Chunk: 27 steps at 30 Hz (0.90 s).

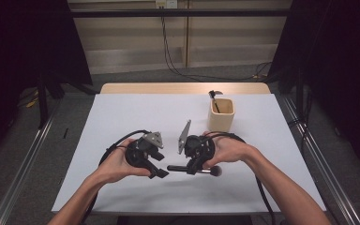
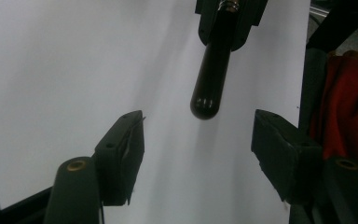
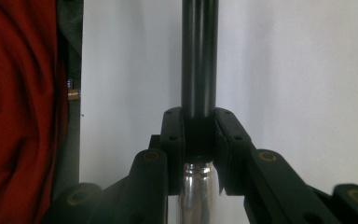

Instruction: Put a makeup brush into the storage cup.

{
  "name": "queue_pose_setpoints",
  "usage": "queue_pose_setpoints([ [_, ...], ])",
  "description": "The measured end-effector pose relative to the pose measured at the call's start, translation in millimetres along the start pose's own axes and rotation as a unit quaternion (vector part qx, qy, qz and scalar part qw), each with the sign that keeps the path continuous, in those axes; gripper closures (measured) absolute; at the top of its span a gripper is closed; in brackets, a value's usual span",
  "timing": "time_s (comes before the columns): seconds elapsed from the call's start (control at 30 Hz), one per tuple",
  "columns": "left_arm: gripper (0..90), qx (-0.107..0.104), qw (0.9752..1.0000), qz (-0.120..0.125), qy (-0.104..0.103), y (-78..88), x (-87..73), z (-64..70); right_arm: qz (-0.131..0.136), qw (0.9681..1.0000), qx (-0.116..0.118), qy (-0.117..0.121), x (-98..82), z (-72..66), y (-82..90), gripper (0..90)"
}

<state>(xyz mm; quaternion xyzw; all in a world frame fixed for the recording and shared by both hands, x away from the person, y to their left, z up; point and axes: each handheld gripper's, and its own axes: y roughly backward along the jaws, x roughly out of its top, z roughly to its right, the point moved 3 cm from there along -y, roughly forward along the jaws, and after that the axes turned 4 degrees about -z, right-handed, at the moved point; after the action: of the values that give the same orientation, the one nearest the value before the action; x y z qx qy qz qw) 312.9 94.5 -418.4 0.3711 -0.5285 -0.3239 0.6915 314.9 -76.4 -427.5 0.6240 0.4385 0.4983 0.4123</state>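
Note:
A black-handled makeup brush point(image 1: 176, 168) lies level just above the white table point(image 1: 122, 122), its bristle head point(image 1: 215, 171) toward the right. My right gripper point(image 1: 192, 169) is shut on the brush near the silver ferrule point(image 3: 196, 186); the handle point(image 3: 199, 56) runs straight out past its pads. My left gripper point(image 1: 161, 173) faces it from the left and is open. In the left gripper view the handle's rounded end point(image 2: 205, 105) hangs just in front of the gap between the left gripper's point(image 2: 198, 135) jaws, touching neither pad.
A tan cup point(image 1: 221, 117) stands at the back right of the table with another dark brush point(image 1: 214, 97) upright in it. Red cloth point(image 3: 18, 112) hangs off the table's near edge. Cables trail from both grippers.

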Motion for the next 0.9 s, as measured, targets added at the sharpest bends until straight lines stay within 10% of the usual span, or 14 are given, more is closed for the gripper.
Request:
queue_pose_setpoints([
  [0.9,62.3,-0.031,0.9993,0.006,-0.022,-15.9,8.4,0.8,0.022,0.9995,-0.004,0.024,7.0,-1.7,0.9,75.7],
])
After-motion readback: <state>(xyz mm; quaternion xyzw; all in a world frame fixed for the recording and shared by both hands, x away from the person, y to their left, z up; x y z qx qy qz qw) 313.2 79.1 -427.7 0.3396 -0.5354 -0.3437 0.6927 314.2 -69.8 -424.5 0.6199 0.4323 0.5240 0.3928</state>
